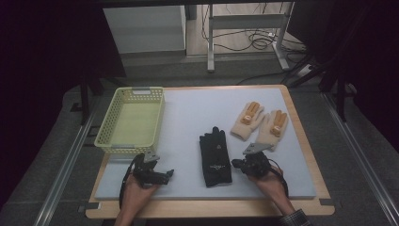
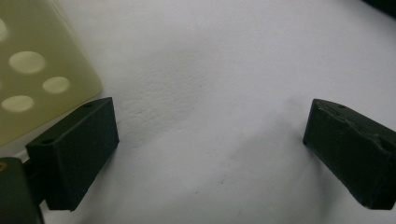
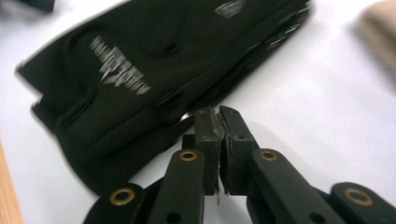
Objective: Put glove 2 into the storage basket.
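While motion blur softens the black gloves [image 3: 140, 79] at near centre, the right gripper [image 3: 219, 114], jaws together and empty, sits just beside their right edge. Left gripper [image 2: 210, 135] jaws stand apart, empty, near the yellow basket [image 1: 115, 141]. Tan gloves [image 1: 261, 123] lie far right.

One basket [image 1: 131, 120], one black glove pair [image 1: 215, 157], two tan gloves [image 1: 248, 120].

Grey logo lettering on the black glove [image 3: 140, 79] (too blurred to read)
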### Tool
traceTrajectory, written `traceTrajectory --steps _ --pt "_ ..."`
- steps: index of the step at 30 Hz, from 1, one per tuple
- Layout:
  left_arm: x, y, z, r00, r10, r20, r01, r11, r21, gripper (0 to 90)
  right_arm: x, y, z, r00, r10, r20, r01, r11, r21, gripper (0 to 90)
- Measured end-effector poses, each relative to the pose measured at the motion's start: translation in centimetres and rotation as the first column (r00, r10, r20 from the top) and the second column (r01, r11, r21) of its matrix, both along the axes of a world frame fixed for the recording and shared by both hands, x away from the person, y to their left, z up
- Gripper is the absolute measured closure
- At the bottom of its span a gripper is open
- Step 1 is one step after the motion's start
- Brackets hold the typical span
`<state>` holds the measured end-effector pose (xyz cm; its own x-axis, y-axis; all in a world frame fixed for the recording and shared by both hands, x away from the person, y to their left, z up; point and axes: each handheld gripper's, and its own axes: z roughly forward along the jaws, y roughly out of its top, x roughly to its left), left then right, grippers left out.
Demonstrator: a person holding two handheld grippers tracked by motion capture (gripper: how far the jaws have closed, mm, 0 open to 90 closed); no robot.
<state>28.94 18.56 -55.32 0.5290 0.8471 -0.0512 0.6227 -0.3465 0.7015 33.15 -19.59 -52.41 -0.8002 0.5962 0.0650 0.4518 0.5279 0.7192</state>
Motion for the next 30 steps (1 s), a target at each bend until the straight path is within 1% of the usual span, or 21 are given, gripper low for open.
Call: traceTrajectory --steps 1,2,3,7,11,12,13,14,15,16,19,20,21,23,24,25,27,28,29,30 --pt "0.0 0.0 0.0 1.0000 0.000 0.000 0.000 1.0000 0.000 3.4 -0.3 0.3 -0.3 0.9999 0.015 0.005 -0.015 1.000 -0.012 86.8" --pt "0.0 0.0 0.0 1.0000 0.000 0.000 0.000 1.0000 0.000 3.4 -0.3 0.3 -0.3 0.9999 0.015 0.005 -0.015 1.000 -0.012 86.8" --pt "0.0 0.0 0.0 1.0000 0.000 0.000 0.000 1.0000 0.001 3.4 -0.7 0.9 -0.5 0.9992 0.027 0.030 -0.026 0.999 -0.021 88.1" --pt "0.0 0.0 0.0 1.0000 0.000 -0.002 0.000 1.0000 0.003 3.3 -1.1 2.0 -0.7 0.9984 0.049 0.028 -0.049 0.999 -0.014 88.1" --pt "0.0 0.0 0.1 1.0000 -0.004 -0.006 0.004 0.9999 0.010 3.4 -1.5 3.6 -0.8 0.9964 0.079 0.029 -0.079 0.997 -0.015 87.8" --pt "0.0 0.0 0.1 1.0000 -0.004 -0.006 0.004 0.9999 0.010 3.4 -1.5 3.6 -0.8 0.9964 0.079 0.029 -0.079 0.997 -0.015 87.8" --pt "0.0 0.0 0.0 1.0000 -0.001 -0.002 0.001 1.0000 0.006 3.5 -1.6 4.6 -0.8 0.9958 0.089 0.023 -0.089 0.996 -0.009 87.4" --pt "0.0 0.0 0.0 1.0000 -0.001 -0.002 0.001 1.0000 0.006 3.5 -1.6 4.6 -0.8 0.9958 0.089 0.023 -0.089 0.996 -0.009 87.4" --pt "0.0 0.0 0.0 1.0000 -0.002 -0.003 0.002 1.0000 0.007 3.5 -1.6 5.5 -0.9 0.9945 0.103 0.021 -0.103 0.995 -0.006 87.0" --pt "0.0 0.0 0.0 1.0000 -0.002 -0.003 0.002 1.0000 0.007 3.5 -1.6 6.0 -1.0 0.9936 0.110 0.023 -0.110 0.994 -0.004 86.4" --pt "0.0 0.0 0.0 1.0000 0.000 -0.001 0.000 1.0000 0.008 3.5 -1.8 7.0 -1.1 0.9918 0.126 0.025 -0.126 0.992 0.001 85.3" --pt "0.0 0.0 0.0 1.0000 0.000 -0.001 0.000 1.0000 0.008 3.5 -1.8 7.0 -1.1 0.9918 0.126 0.025 -0.126 0.992 0.001 85.3" --pt "0.0 0.0 0.0 1.0000 0.001 0.000 -0.001 1.0000 0.006 3.5 -1.8 7.0 -1.0 0.9903 0.137 0.025 -0.136 0.991 -0.010 83.7" --pt "0.0 0.0 0.0 1.0000 0.001 0.000 -0.001 1.0000 0.003 3.6 -1.7 6.5 -0.7 0.9913 0.127 0.035 -0.126 0.992 -0.012 79.9" --pt "0.0 0.0 0.0 1.0000 0.001 0.000 -0.001 1.0000 0.003 3.5 -1.7 6.5 -0.7 0.9913 0.127 0.035 -0.126 0.992 -0.012 79.9" --pt "0.0 0.0 0.0 1.0000 0.001 0.000 -0.001 1.0000 0.001 3.6 -1.6 5.6 -0.3 0.9937 0.100 0.051 -0.100 0.995 -0.009 73.7" --pt "0.0 0.0 0.0 1.0000 0.001 0.000 -0.001 1.0000 0.001 3.5 -1.3 4.3 0.1 0.9954 0.067 0.068 -0.067 0.998 -0.007 68.0" --pt "0.0 0.0 0.0 1.0000 0.001 0.000 -0.001 1.0000 0.001 3.5 -1.3 4.3 0.1 0.9954 0.067 0.068 -0.067 0.998 -0.007 68.0" --pt "0.0 0.0 0.0 1.0000 0.001 0.000 -0.001 1.0000 0.001 3.5 -0.9 3.0 0.4 0.9967 0.023 0.077 -0.023 1.000 -0.003 61.8" --pt "0.0 0.0 0.0 1.0000 0.001 0.000 -0.001 1.0000 0.001 3.5 -0.9 3.0 0.4 0.9967 0.023 0.077 -0.023 1.000 -0.003 61.8"
